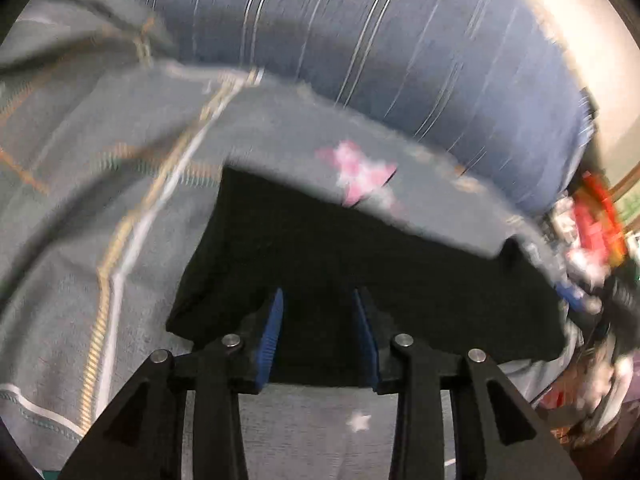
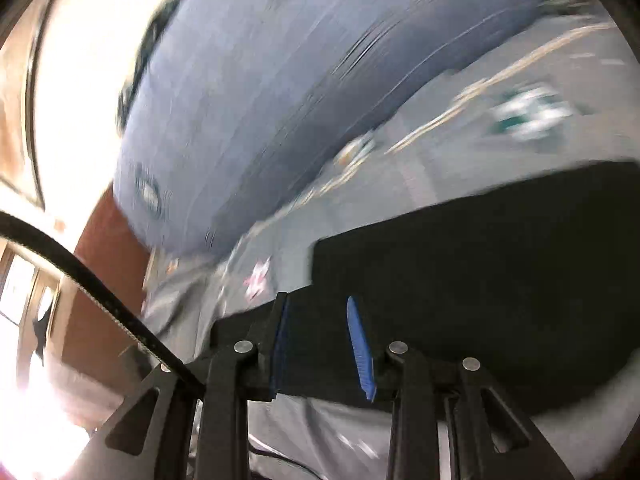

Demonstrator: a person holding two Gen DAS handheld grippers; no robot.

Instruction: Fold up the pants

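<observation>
The black pants (image 1: pixel 360 264) lie as a flat dark slab on a grey patterned bedspread (image 1: pixel 80 240). My left gripper (image 1: pixel 318 300) hovers over their near edge, its blue pads (image 1: pixel 274 328) spread apart with only cloth behind the gap. In the right wrist view the pants (image 2: pixel 500 272) fill the right side. My right gripper (image 2: pixel 318 308) sits at their near left corner with its blue pads (image 2: pixel 358 344) apart. Both views are motion-blurred, so I cannot tell whether the fingers touch the cloth.
A blue striped pillow (image 1: pixel 380 48) lies beyond the pants, also in the right wrist view (image 2: pixel 280 100). Red and white clutter (image 1: pixel 596 216) sits at the bed's right. A black cable (image 2: pixel 80 264) crosses the right view. A brown wall and bright window (image 2: pixel 80 80) are at left.
</observation>
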